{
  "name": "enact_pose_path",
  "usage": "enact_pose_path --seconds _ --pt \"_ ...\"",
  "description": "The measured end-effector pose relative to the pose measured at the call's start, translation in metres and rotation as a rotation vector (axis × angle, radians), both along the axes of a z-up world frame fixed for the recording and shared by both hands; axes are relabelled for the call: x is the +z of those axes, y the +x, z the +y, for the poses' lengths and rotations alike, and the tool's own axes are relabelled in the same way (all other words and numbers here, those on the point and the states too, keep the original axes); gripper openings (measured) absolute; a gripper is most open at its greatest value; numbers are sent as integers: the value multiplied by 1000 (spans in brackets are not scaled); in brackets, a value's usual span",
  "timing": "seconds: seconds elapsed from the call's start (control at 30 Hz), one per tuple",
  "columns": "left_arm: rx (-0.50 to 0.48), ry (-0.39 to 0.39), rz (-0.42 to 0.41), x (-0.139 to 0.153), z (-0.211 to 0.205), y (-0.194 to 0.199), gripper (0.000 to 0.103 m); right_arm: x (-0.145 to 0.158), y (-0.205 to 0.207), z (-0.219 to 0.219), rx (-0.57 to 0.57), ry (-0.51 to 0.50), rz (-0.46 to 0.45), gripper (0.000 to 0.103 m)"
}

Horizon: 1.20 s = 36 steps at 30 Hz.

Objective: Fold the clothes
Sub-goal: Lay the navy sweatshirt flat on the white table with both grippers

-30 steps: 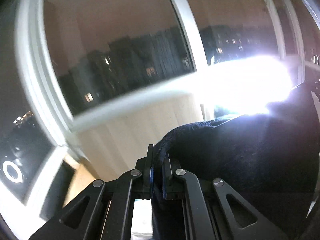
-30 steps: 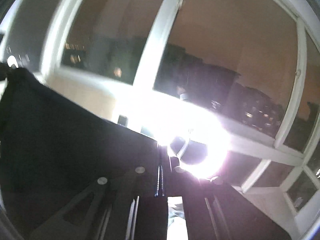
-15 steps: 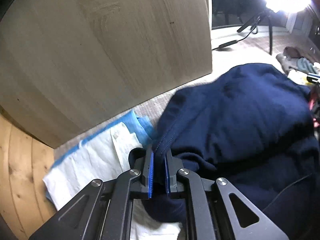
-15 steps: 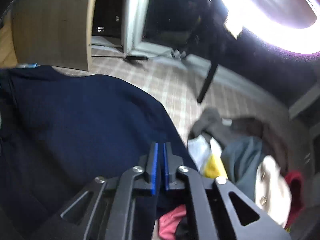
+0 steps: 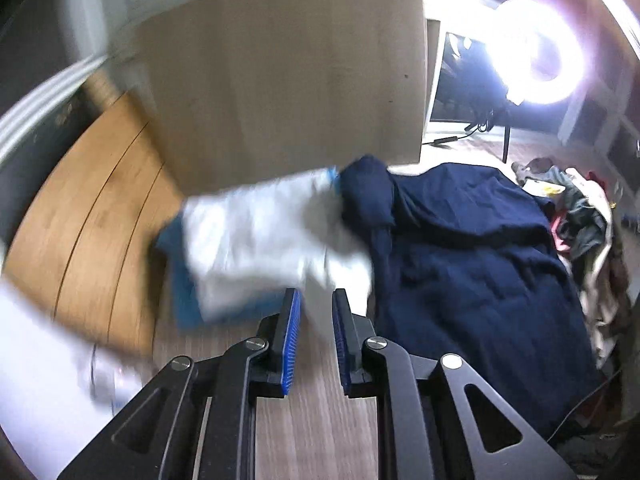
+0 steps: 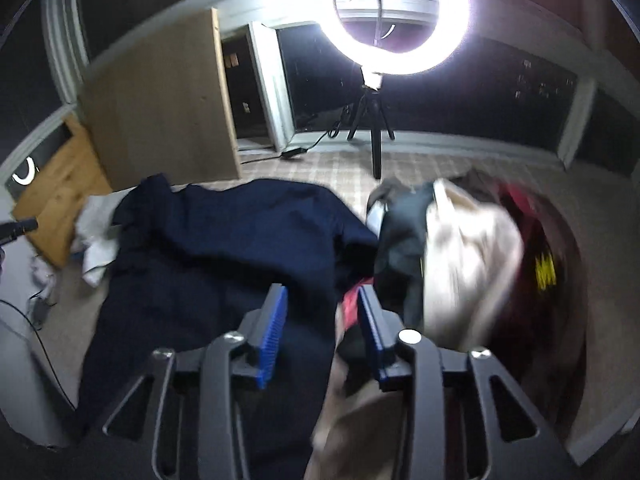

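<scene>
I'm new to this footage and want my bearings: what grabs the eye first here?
The glaring ring light on its tripod at the back, then the navy garment spread across the floor in the middle. A jumbled pile of clothes sits to its right, white and blue folded clothes to its left.

Both wrist cameras look forward and down along their fingers from close above the floor; both views share the navy garment (image 5: 472,256) (image 6: 224,248) and ring light (image 5: 536,60) (image 6: 394,12).

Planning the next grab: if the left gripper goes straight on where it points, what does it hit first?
Most likely the white folded garment, just ahead of the open left gripper; the navy garment lies right of that line. Motion blur makes depth uncertain.
</scene>
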<state>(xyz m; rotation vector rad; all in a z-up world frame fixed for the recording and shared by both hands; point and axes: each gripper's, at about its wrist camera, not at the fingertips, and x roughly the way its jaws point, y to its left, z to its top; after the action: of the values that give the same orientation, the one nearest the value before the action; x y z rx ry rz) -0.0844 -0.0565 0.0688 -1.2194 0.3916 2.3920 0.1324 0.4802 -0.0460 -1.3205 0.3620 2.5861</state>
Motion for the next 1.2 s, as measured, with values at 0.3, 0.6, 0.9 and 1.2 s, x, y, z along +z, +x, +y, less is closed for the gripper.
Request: enact_pose_path --seconds 0.3,0.6,0.9,1.2 --pt "-1 46 -267 -105 -25 160 22 -52 150 -44 -38 -193 -15 40" --pt "-27 5 -358 -172 4 207 22 -102 177 -79 21 -226 -78 40" --pt "-82 -51 -359 -179 31 213 21 -109 172 -94 81 -247 -74 40" --pt "-90 -28 -358 -171 33 214 0 -106 165 -102 142 -249 -59 40"
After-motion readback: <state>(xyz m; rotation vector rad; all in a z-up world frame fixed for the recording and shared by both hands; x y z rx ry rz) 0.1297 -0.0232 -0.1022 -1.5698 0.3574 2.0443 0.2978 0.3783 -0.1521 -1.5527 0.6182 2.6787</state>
